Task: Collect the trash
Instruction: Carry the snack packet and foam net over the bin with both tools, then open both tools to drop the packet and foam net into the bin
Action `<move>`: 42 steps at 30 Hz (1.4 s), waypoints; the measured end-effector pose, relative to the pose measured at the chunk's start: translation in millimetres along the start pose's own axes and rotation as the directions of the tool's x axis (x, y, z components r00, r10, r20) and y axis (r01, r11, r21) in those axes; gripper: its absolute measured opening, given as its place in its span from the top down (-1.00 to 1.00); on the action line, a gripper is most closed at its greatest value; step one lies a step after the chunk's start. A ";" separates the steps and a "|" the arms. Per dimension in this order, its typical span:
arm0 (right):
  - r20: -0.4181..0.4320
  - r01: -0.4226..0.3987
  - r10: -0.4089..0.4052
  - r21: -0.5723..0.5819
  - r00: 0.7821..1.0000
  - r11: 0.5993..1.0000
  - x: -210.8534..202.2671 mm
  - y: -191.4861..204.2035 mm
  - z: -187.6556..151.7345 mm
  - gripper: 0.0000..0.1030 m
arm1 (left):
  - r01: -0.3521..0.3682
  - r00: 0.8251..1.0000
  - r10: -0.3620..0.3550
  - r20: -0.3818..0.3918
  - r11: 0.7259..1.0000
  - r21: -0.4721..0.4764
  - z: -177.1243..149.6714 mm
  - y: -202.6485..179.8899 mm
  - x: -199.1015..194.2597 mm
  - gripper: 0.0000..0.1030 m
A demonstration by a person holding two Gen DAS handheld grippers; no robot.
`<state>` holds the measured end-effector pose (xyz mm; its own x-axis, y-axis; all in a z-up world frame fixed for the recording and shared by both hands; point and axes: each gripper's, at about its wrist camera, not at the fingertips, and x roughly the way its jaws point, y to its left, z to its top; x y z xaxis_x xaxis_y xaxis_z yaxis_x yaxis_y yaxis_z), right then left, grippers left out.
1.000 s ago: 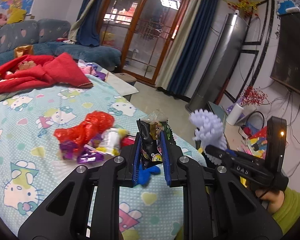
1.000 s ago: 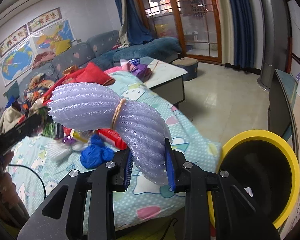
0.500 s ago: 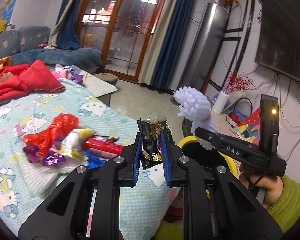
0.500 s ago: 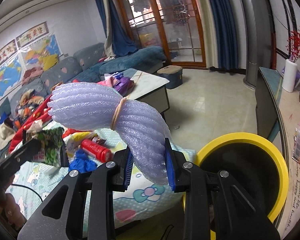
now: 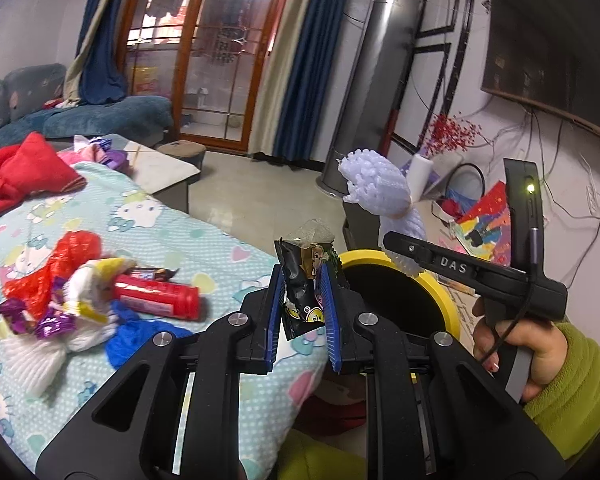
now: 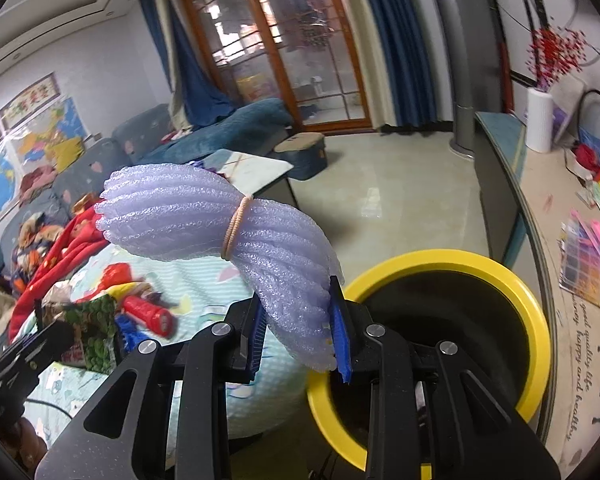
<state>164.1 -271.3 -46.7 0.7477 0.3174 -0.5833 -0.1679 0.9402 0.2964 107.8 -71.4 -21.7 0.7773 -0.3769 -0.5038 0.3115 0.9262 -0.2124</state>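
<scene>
My left gripper [image 5: 302,300] is shut on a black snack wrapper [image 5: 304,280], held above the table's corner just left of the yellow-rimmed bin [image 5: 440,280]. My right gripper [image 6: 300,334] is shut on a lilac foam net roll [image 6: 236,228] tied with a rubber band, at the left rim of the bin [image 6: 536,320]. The foam roll [image 5: 376,188] and right gripper also show over the bin in the left wrist view. Loose trash lies on the table: a red tube [image 5: 156,298], red plastic [image 5: 60,264], a blue scrap [image 5: 136,340], purple wrappers [image 5: 32,320].
A Hello Kitty cloth [image 5: 160,232] covers the table. Red fabric [image 5: 20,176] lies at its far end. A side counter [image 6: 560,208] with papers runs on the right, a low table [image 5: 160,168] and sofa [image 5: 80,120] stand behind.
Both grippers have swung right with their loads, from over the trash pile toward the bin. The bin is now larger and closer under the right gripper.
</scene>
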 end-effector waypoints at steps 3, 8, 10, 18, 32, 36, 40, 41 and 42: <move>-0.004 0.020 -0.020 0.033 1.000 0.999 1.0 -12.1 -0.7 0.47 | 0.014 1.000 -0.014 -0.009 1.000 0.025 -0.2 -10.2 5.9 0.74; -0.016 0.050 -0.049 0.077 0.999 0.996 2.5 -31.2 -2.4 0.44 | 0.035 0.999 -0.033 -0.032 0.998 0.055 -2.6 -21.5 19.3 0.74; -0.025 0.073 -0.072 0.081 0.997 0.994 4.4 -36.9 -4.3 0.44 | 0.040 0.998 -0.037 -0.043 0.997 0.063 -4.2 -26.2 24.8 0.74; -0.055 0.128 -0.120 0.151 0.991 0.980 10.3 -66.7 -14.4 0.44 | 0.067 0.995 -0.058 -0.083 0.992 0.110 -9.7 -46.4 49.9 0.74; -0.121 0.166 -0.137 0.280 0.983 0.946 19.4 -112.4 -23.2 0.36 | 0.118 0.979 -0.083 -0.188 0.976 0.181 -28.1 -76.2 97.3 0.74; -0.133 0.178 -0.143 0.301 0.981 0.937 20.8 -118.8 -24.9 0.30 | 0.134 0.972 -0.090 -0.218 0.970 0.200 -33.3 -80.9 110.4 0.74; -0.140 0.187 -0.149 0.322 0.979 0.928 21.6 -126.0 -26.5 0.23 | 0.145 0.963 -0.091 -0.252 0.968 0.204 -37.9 -83.9 123.4 0.74; -0.142 0.191 -0.152 0.327 0.978 0.925 21.6 -127.7 -27.0 0.22 | 0.147 0.962 -0.092 -0.257 0.968 0.204 -38.4 -84.7 126.2 0.74; -0.143 0.192 -0.152 0.332 0.978 0.924 21.6 -129.2 -27.2 0.19 | 0.151 0.960 -0.094 -0.264 0.967 0.203 -38.8 -85.1 128.8 0.74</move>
<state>184.4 -382.6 -118.1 0.6647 0.1848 -0.7239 0.2020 0.8884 0.4122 160.2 -199.2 -101.0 0.5724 -0.4512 -0.6847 0.5296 0.8409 -0.1113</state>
